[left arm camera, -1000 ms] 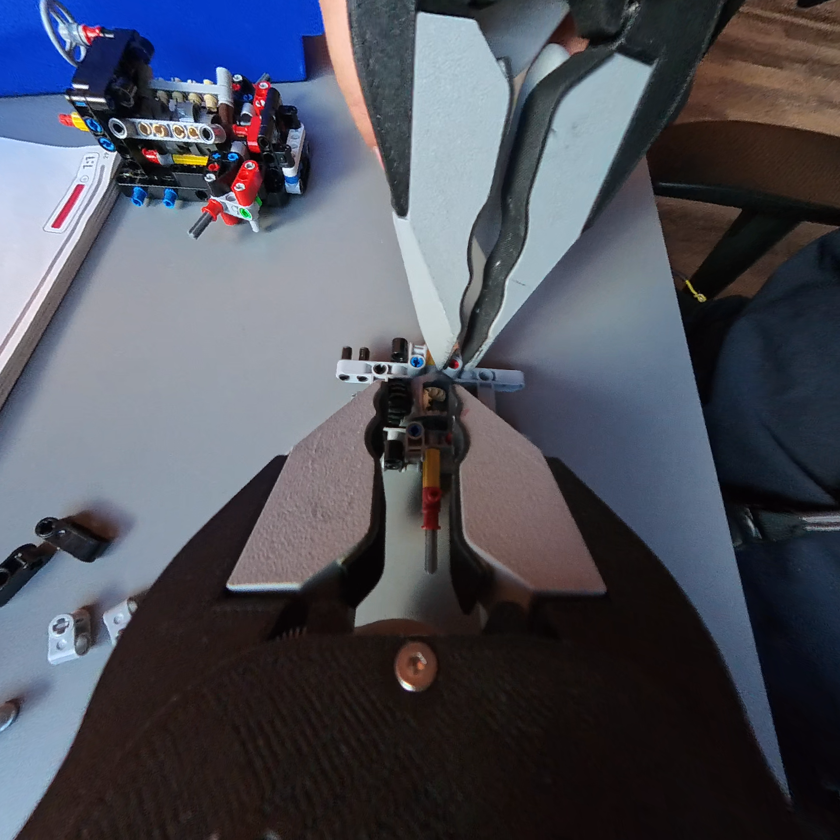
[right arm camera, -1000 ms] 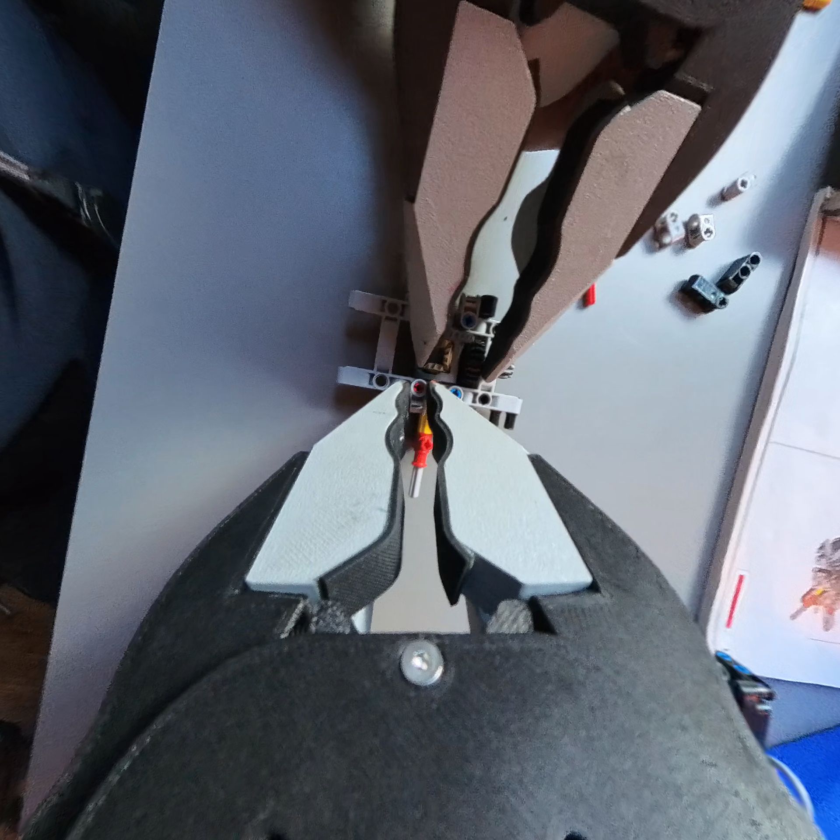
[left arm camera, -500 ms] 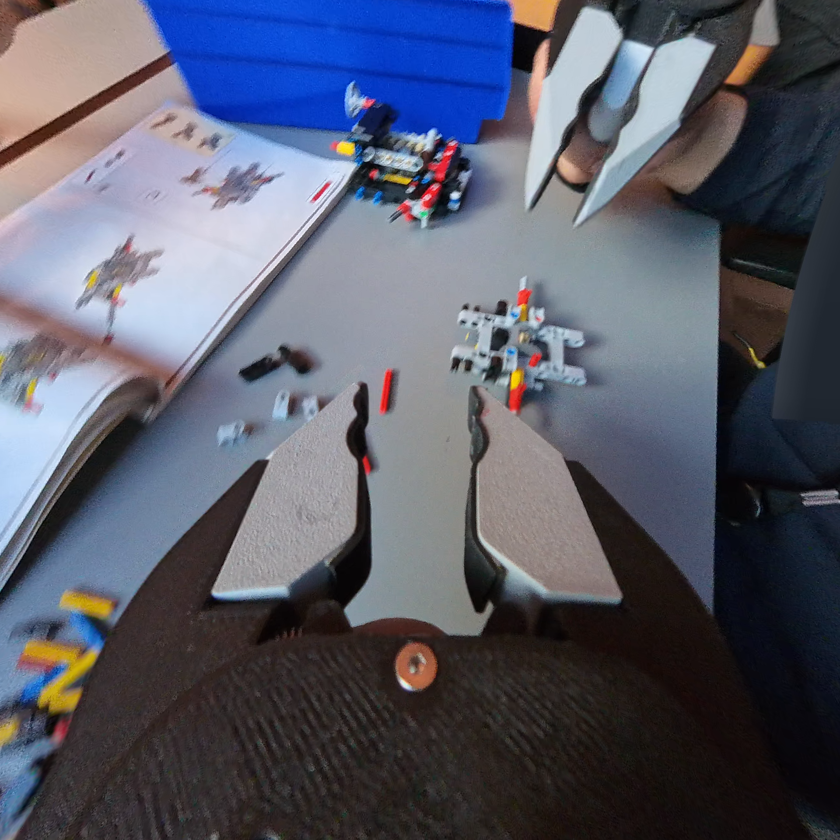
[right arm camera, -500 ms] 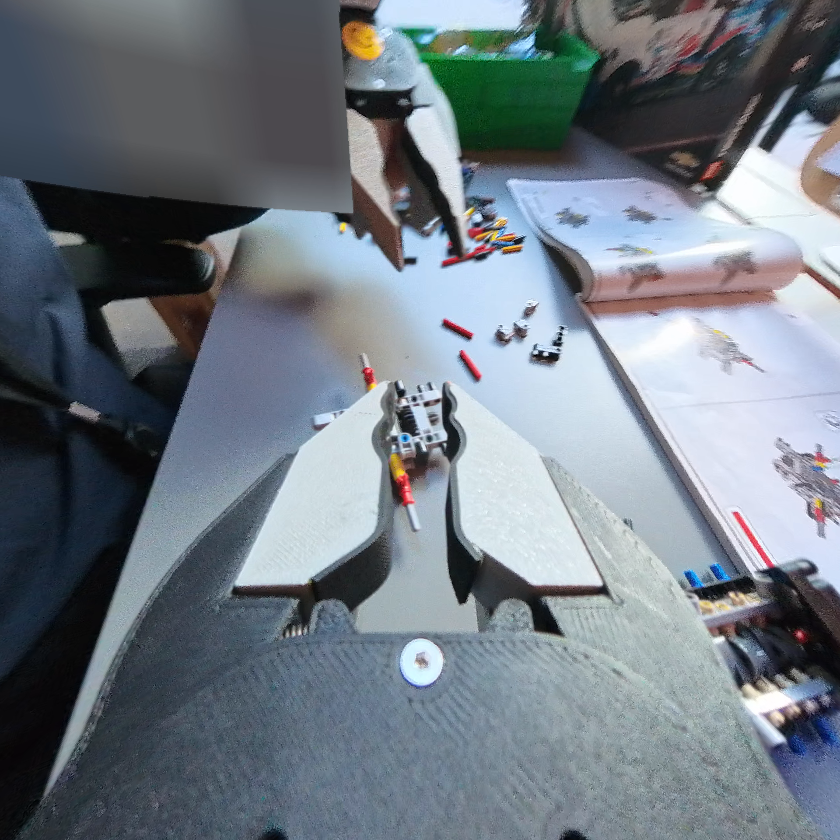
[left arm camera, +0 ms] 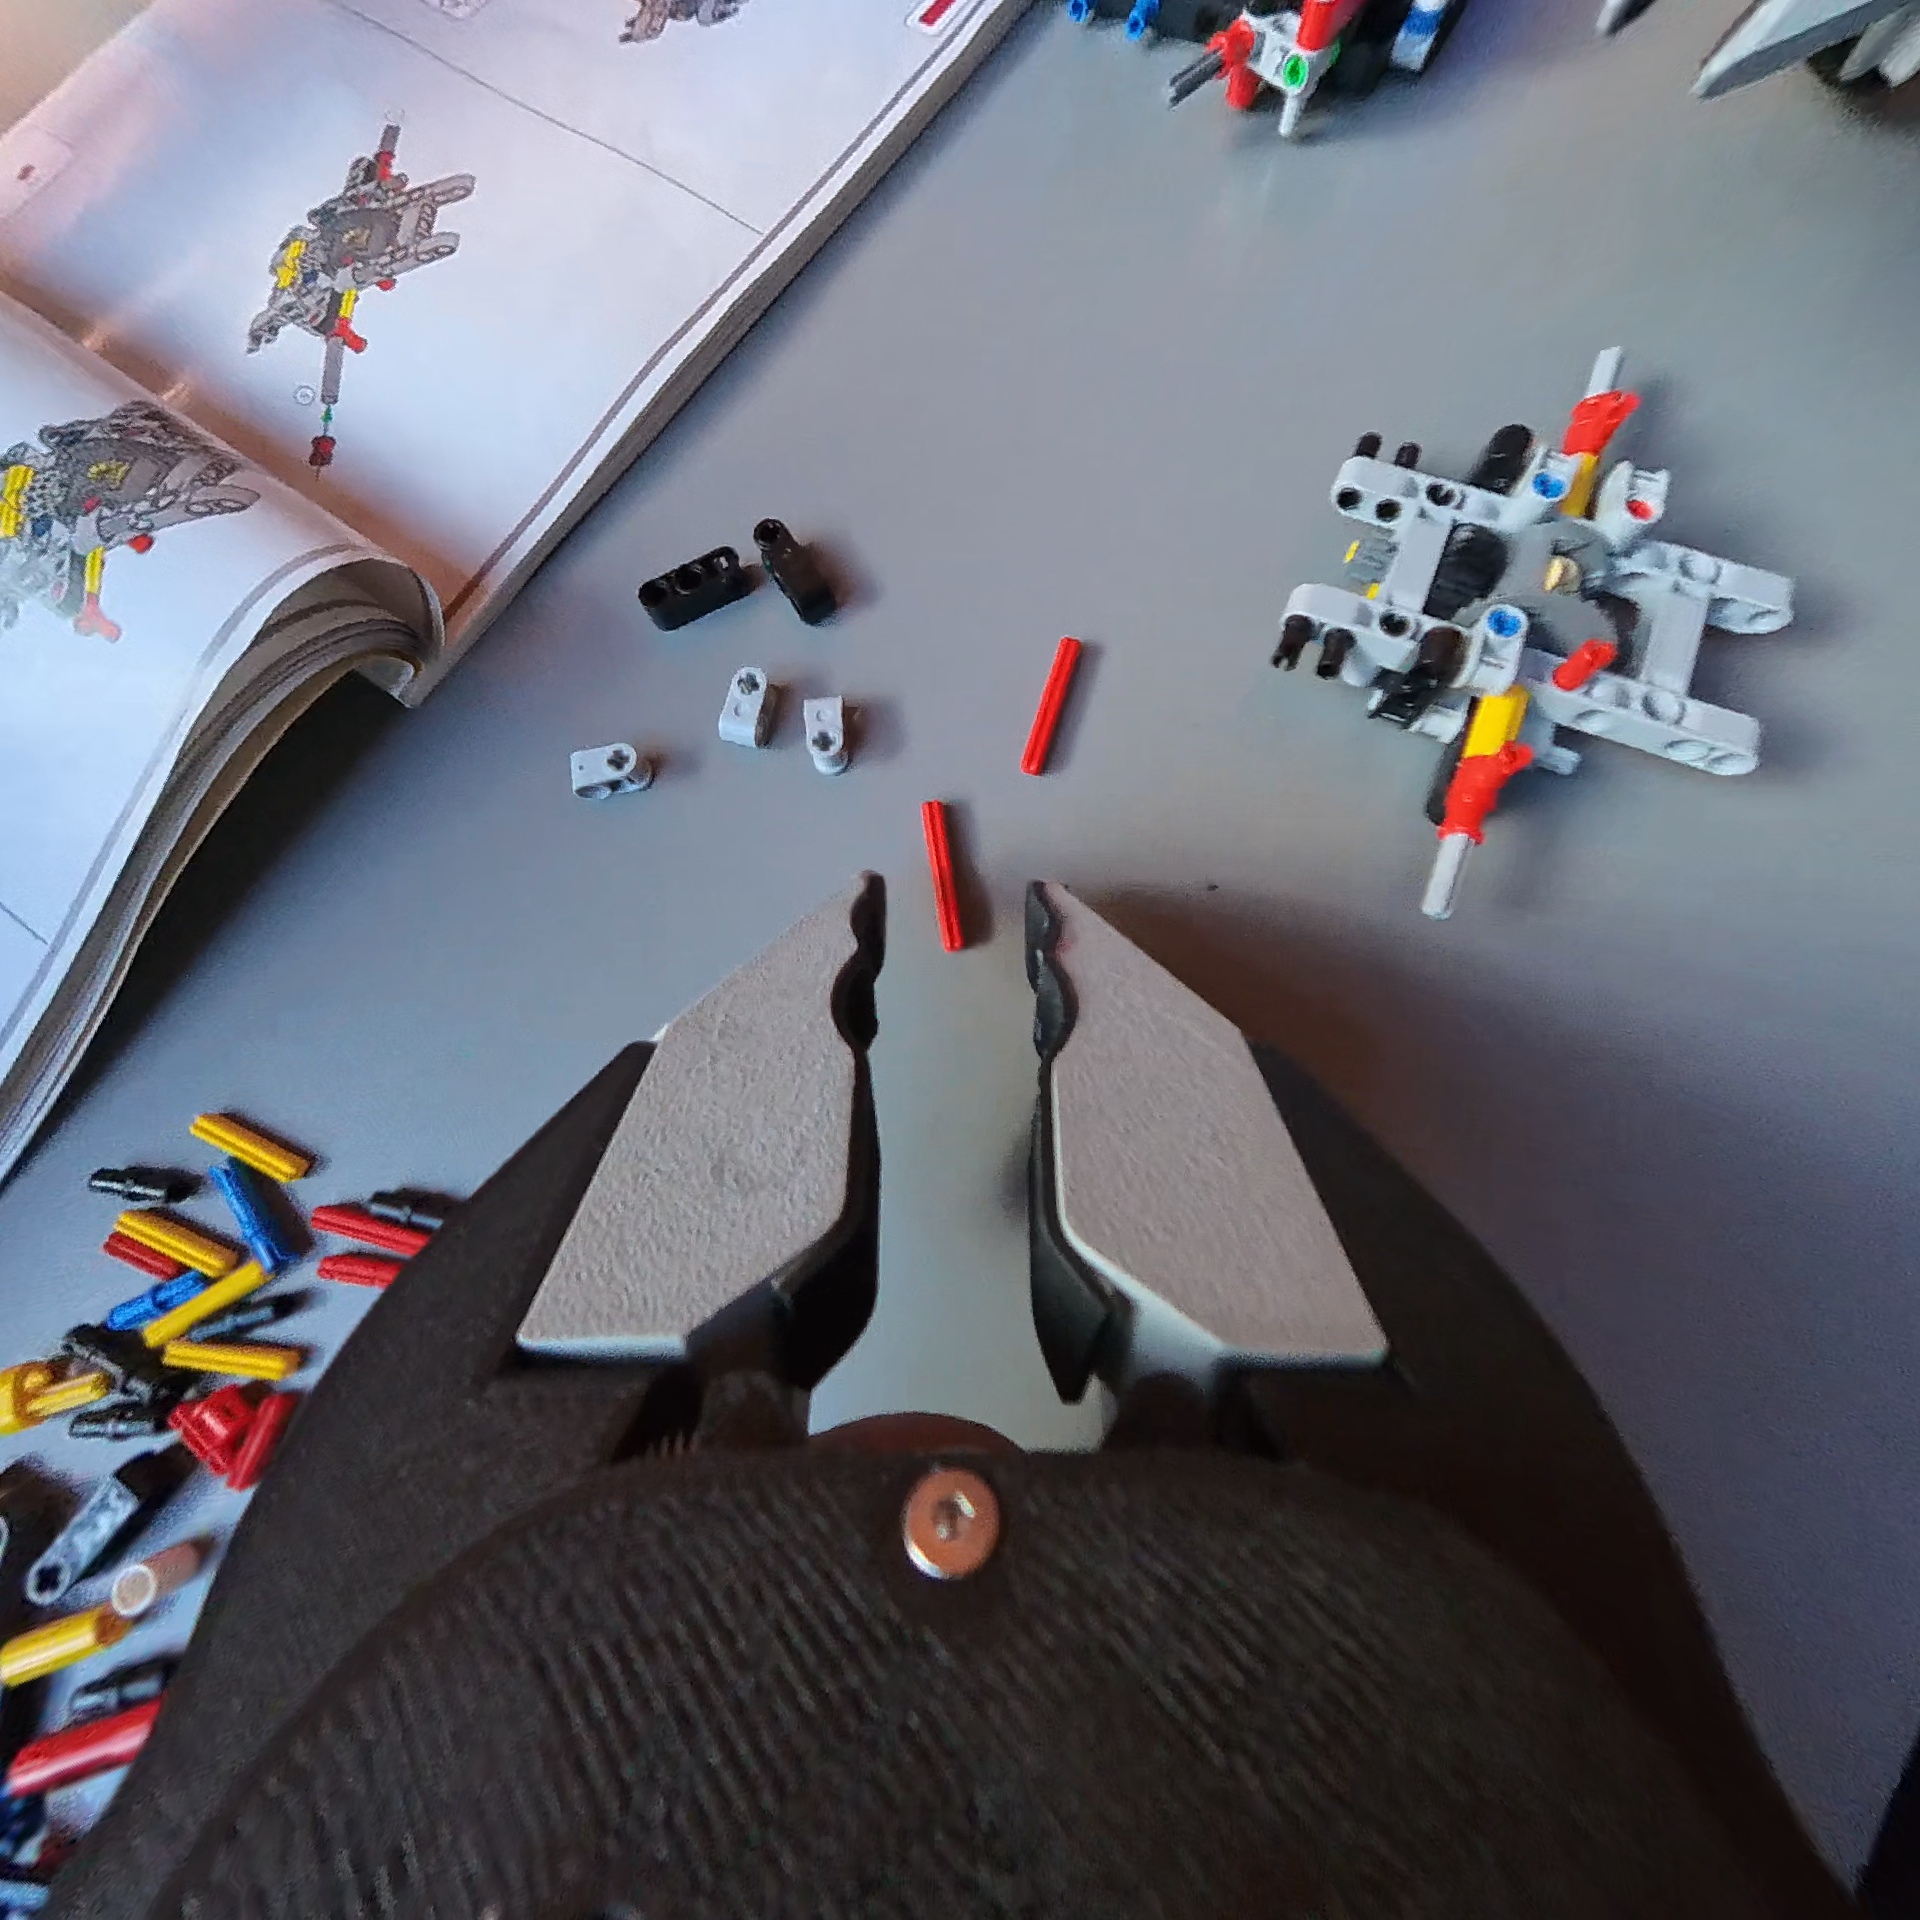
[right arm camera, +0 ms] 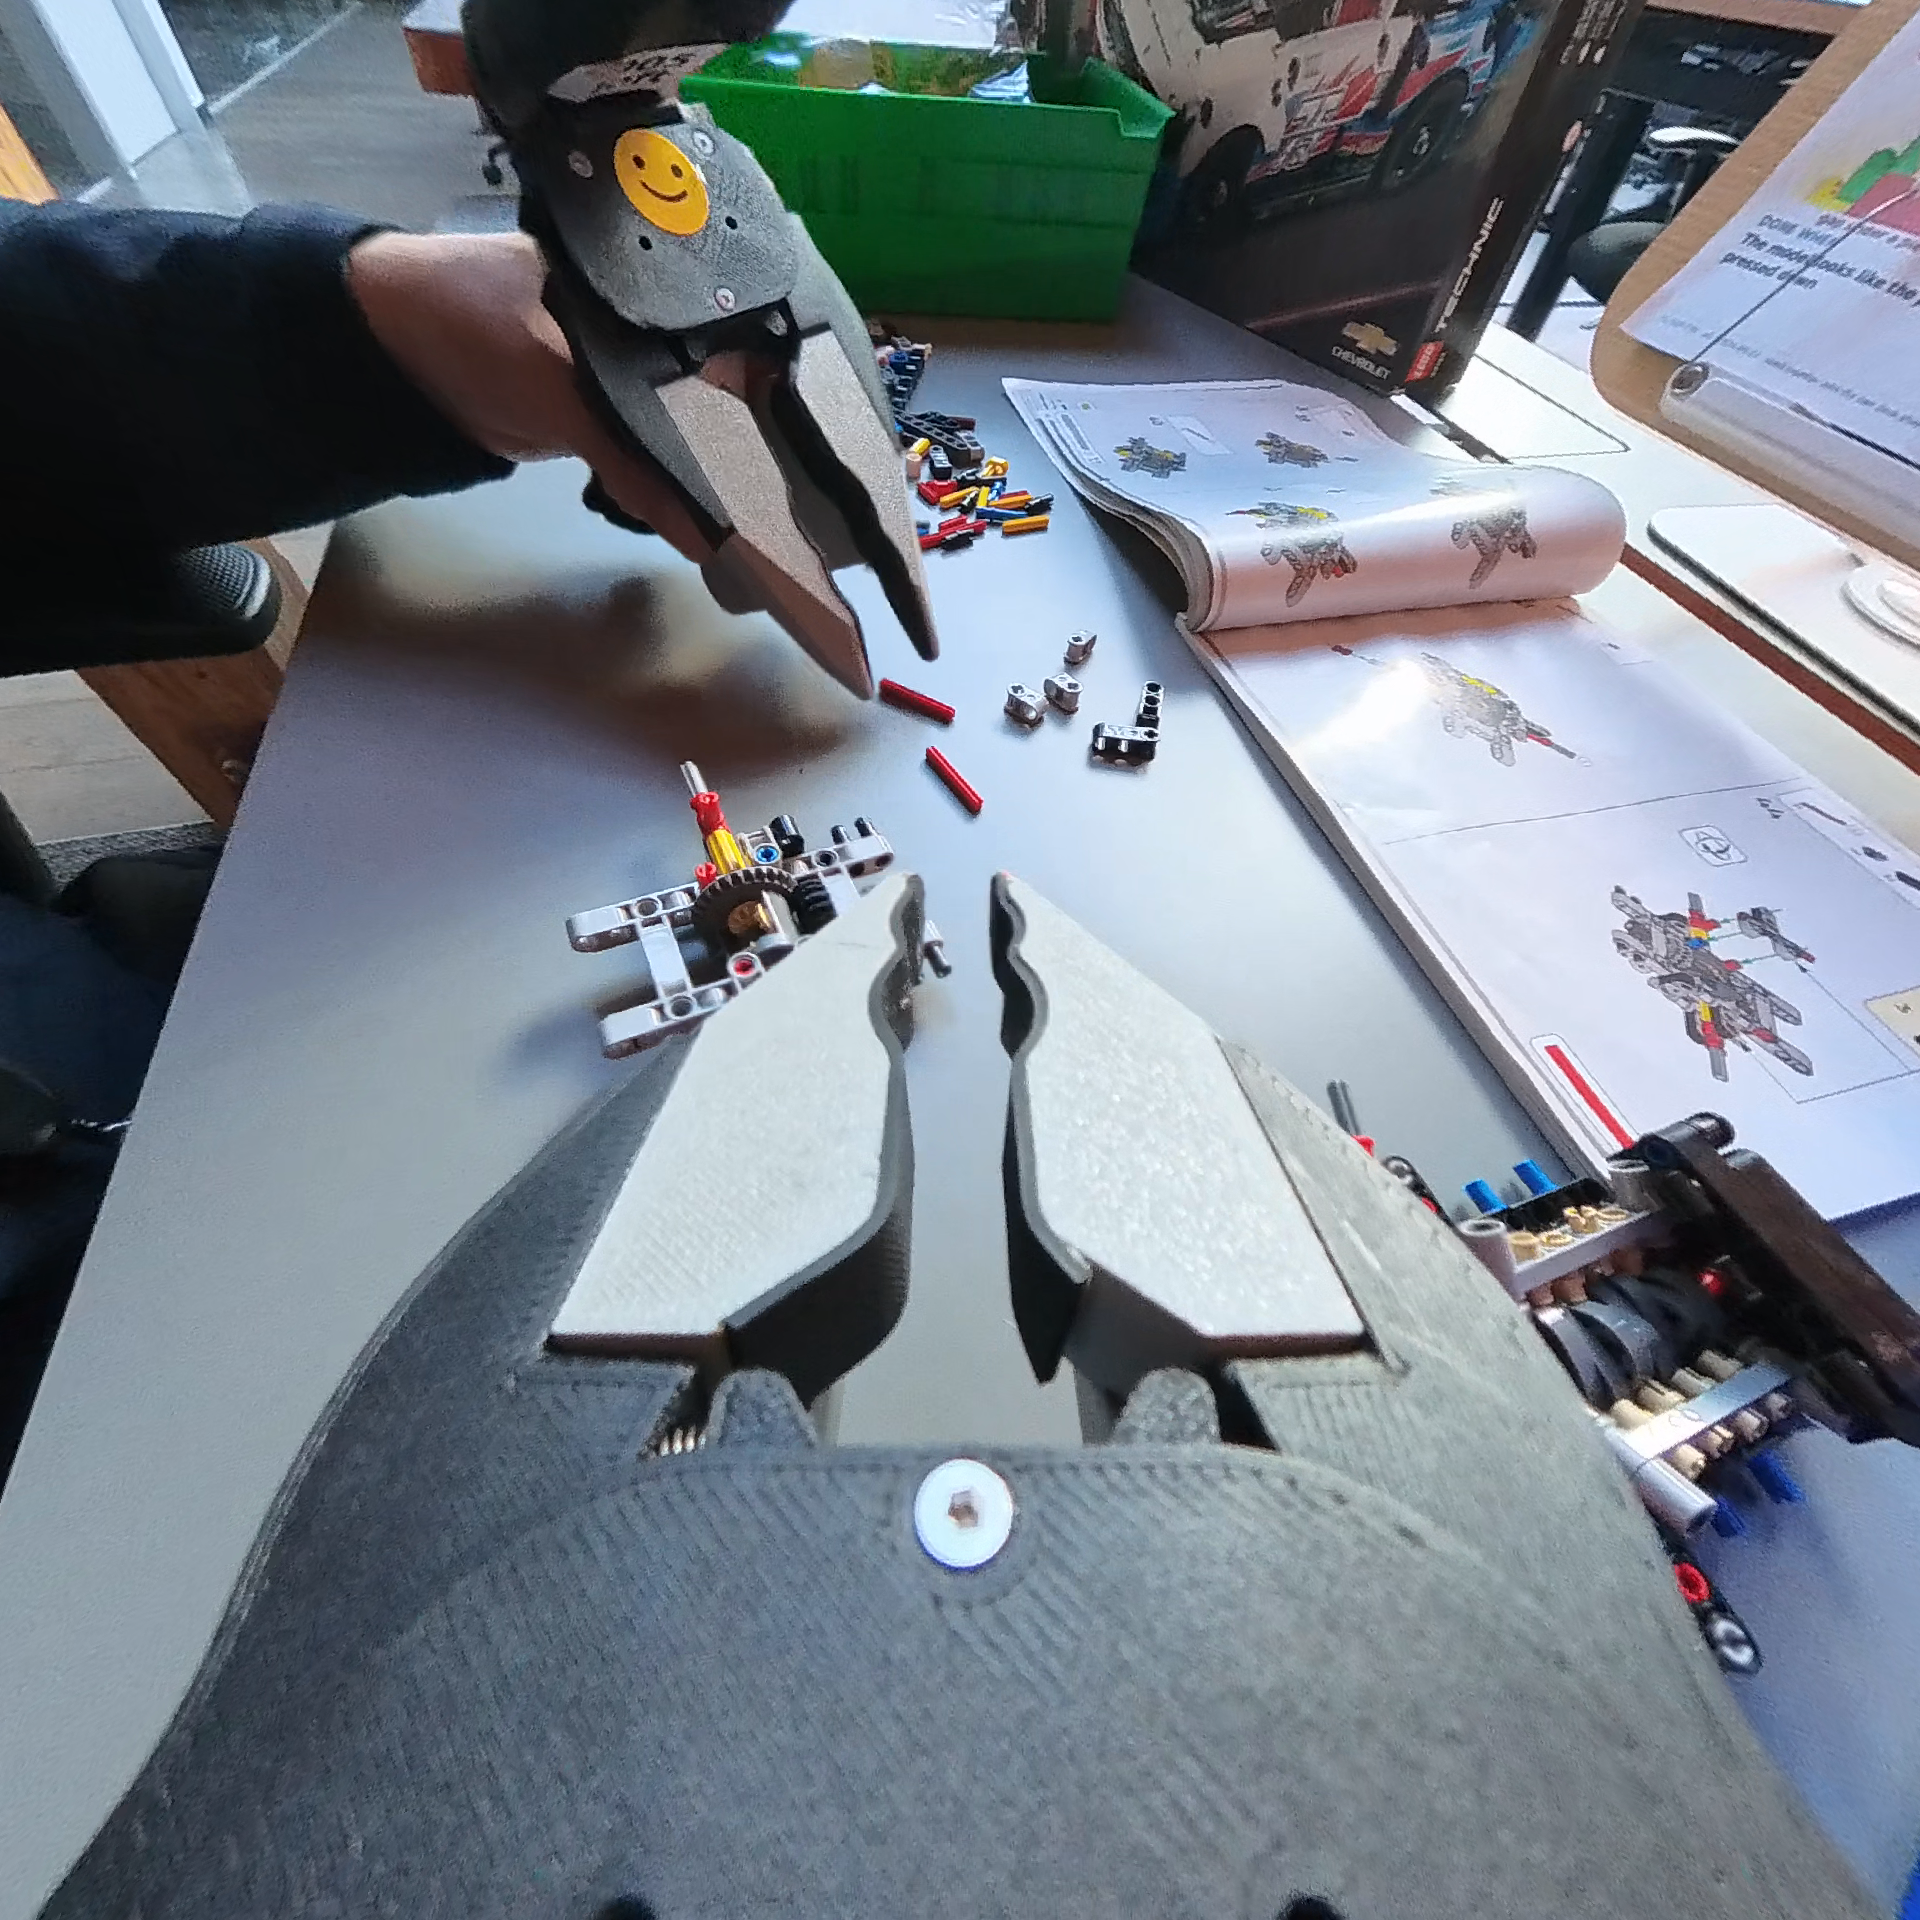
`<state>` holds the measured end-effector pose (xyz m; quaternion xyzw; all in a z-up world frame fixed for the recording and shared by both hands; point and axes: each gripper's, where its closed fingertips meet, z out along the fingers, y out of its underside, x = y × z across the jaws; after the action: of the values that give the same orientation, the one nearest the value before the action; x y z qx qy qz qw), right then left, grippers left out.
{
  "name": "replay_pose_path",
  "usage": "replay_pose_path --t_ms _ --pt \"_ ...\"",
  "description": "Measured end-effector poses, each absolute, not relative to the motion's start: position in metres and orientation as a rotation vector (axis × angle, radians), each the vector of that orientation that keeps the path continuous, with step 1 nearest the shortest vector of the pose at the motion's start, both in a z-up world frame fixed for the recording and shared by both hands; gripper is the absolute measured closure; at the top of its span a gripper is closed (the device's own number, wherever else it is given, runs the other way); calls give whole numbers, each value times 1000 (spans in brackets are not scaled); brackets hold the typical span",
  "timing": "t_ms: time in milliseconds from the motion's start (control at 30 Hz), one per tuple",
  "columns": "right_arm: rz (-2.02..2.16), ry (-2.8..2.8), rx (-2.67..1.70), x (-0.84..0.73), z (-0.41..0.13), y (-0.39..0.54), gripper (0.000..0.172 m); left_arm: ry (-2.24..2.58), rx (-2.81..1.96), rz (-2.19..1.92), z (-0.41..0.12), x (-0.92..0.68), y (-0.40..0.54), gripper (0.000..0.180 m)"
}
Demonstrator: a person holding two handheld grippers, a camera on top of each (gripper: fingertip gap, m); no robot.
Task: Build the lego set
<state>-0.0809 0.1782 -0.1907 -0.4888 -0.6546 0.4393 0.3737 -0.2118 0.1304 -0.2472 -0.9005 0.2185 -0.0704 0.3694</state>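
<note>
Your left gripper (left arm camera: 954, 899) is released: its two fingers stand apart and grasp nothing. A short red axle (left arm camera: 942, 875) lies on the grey table (left arm camera: 1195, 312) just in front of the tips, its near end between them, but no pad touches it. A second red axle (left arm camera: 1050, 705) lies a little farther, to the right. Near them are three small grey connectors (left arm camera: 746, 708) and two black pieces (left arm camera: 740, 578). To the left an open manual (left arm camera: 395, 260) lies, and beside your gripper a heap of coloured pins (left arm camera: 197, 1278).

Your right gripper (right arm camera: 954, 914) is also released, with a narrow gap between the pads and nothing grasped. It hovers just beside the grey gear assembly (right arm camera: 727, 925), which rests on the table; the left finger covers a part of it, and a dark pin end shows in the gap. I cannot tell if the finger touches it. At the right edge a bigger black model (right arm camera: 1714, 1278) stands. Far behind there is a green bin (right arm camera: 935, 177).
</note>
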Motion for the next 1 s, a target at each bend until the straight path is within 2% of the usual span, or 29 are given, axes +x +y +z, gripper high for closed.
replay_pose_path --t_ms 167,400,667,733,833,1000 --pt "1144 -1642 -1285 -81 -190 185 163 521 -2288 -163 -252 -214 131 155" --pt "1169 -1641 -1301 -85 -193 185 164 477 -2225 -191 -229 -211 165 155" --pt "1168 -1624 -1291 -83 -189 186 164 558 -2393 -97 -249 -210 205 154" --pt "1176 -1626 -1285 -82 -187 184 164 560 -2414 -96 -253 -211 207 156" --pt "1175 -1633 -1280 -82 -188 183 165 593 -2416 -88 -257 -211 208 172" --pt "1198 -1631 -1295 -83 -189 182 167 633 -2358 -87 -257 -211 211 174"
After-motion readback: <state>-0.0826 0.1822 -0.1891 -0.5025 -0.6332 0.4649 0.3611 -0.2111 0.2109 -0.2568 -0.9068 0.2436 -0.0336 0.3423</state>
